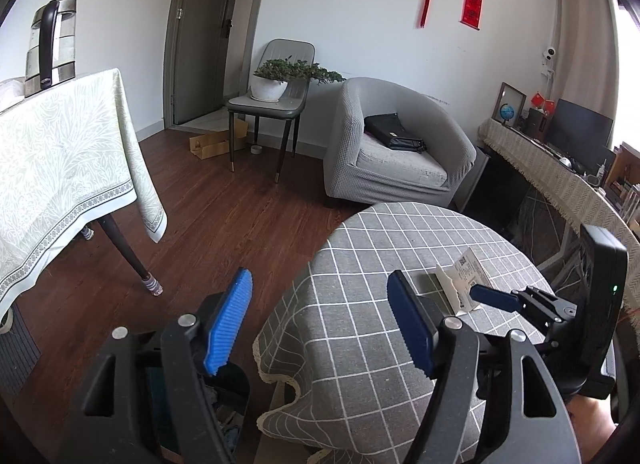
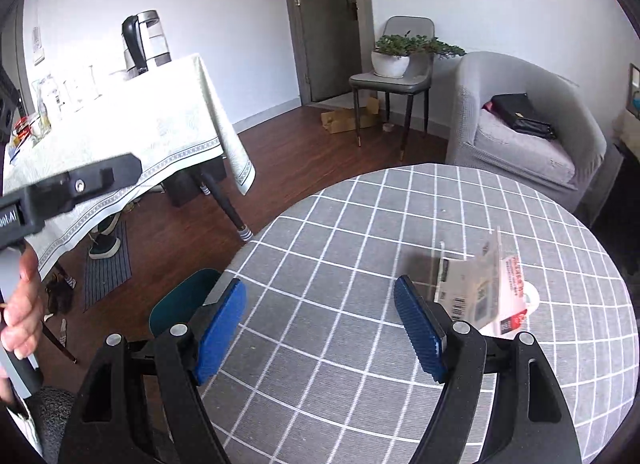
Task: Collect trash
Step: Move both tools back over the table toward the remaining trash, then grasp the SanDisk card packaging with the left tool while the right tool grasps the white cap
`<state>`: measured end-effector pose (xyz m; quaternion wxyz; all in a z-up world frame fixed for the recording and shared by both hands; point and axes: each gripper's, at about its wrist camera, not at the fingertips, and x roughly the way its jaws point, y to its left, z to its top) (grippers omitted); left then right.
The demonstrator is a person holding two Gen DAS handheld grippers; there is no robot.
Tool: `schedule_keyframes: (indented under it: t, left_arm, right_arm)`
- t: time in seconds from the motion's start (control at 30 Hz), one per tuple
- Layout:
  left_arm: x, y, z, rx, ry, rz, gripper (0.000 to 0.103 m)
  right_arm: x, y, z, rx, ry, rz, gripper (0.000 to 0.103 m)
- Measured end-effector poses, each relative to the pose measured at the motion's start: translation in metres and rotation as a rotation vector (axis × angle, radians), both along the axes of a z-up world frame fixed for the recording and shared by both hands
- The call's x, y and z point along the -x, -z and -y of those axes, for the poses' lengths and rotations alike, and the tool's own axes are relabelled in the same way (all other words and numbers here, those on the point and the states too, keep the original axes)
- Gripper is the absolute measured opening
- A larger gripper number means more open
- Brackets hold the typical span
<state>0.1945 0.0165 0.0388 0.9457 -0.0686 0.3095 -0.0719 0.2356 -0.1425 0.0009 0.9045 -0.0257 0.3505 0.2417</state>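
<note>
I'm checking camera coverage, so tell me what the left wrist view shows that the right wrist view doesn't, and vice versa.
Only the left wrist view: the long sideboard with a monitor and globe, plus the right claw. Only the right wrist view: a hand, shoes under the big table, and glassware on it. Both: the round checked table, torn paper packaging, kettle, armchair, potted plant.

There are two tables: a round checked table (image 2: 360,264) under the fingers and a white-cloth table (image 2: 160,124) far past them. One torn paper packet (image 2: 480,288) lies just beside the right finger. One chair (image 2: 394,80), one armchair (image 2: 528,124), one kettle (image 2: 146,42).
</note>
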Motion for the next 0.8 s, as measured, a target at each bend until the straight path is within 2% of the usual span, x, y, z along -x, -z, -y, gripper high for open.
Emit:
schedule_keyframes:
  t: [0.33,0.43,0.67,0.73,0.8]
  left_arm:
    - [-0.038,0.038,0.075,0.015,0.125,-0.124,0.073]
    - [-0.045,0.051,0.096,0.002,0.137,-0.166,0.073]
    - [-0.064,0.064,0.130,0.016,0.154,-0.199,0.073]
    - [-0.070,0.069,0.140,0.004,0.162,-0.207,0.071]
    - [-0.075,0.075,0.147,-0.001,0.168,-0.217,0.064]
  right_arm:
    - [-0.005,-0.017,0.078,-0.053,0.156,0.027,0.077]
    - [-0.008,-0.011,0.098,-0.044,0.200,0.027,0.077]
    - [-0.017,0.006,0.144,-0.088,0.294,-0.015,0.077]
    - [-0.018,0.010,0.155,-0.102,0.316,-0.024,0.077]
    - [-0.021,0.014,0.165,-0.114,0.339,-0.043,0.077]
